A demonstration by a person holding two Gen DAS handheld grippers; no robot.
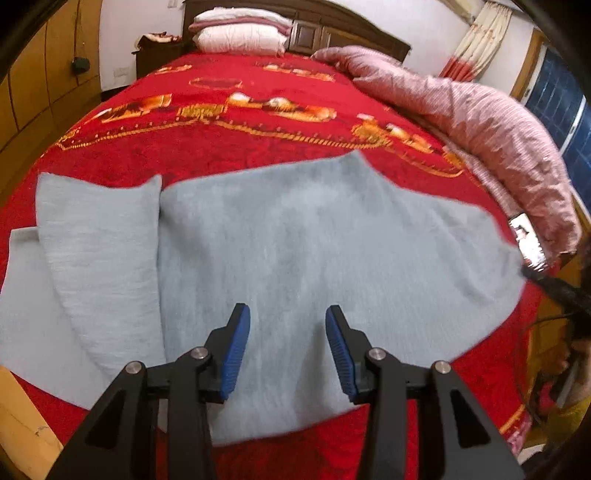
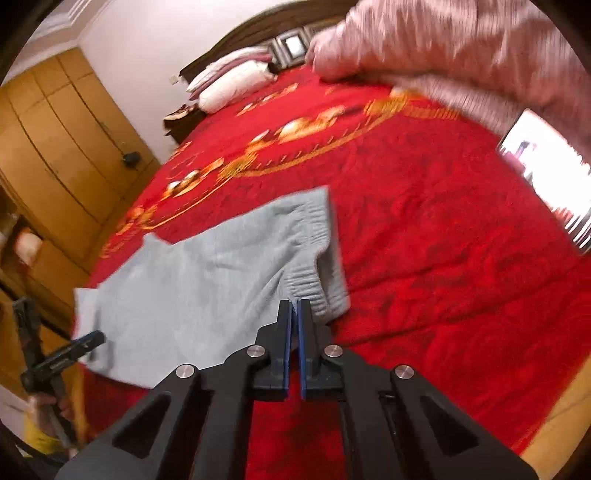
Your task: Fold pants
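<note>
The right claw (image 2: pixel 294 308) pinches the pants (image 2: pixel 207 273) at the waistband ahead of it, ready to fold; the left claw (image 1: pixel 288 321) hovers spread, empty.

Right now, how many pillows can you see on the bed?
2, stacked at the head of the bed against the headboard: a white pillow underneath and a striped pillow on top. The pink quilt could hide others.

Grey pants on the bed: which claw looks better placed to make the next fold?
Probably the right claw: it is shut on the pants at the waistband. The left claw hangs open above them.
</note>
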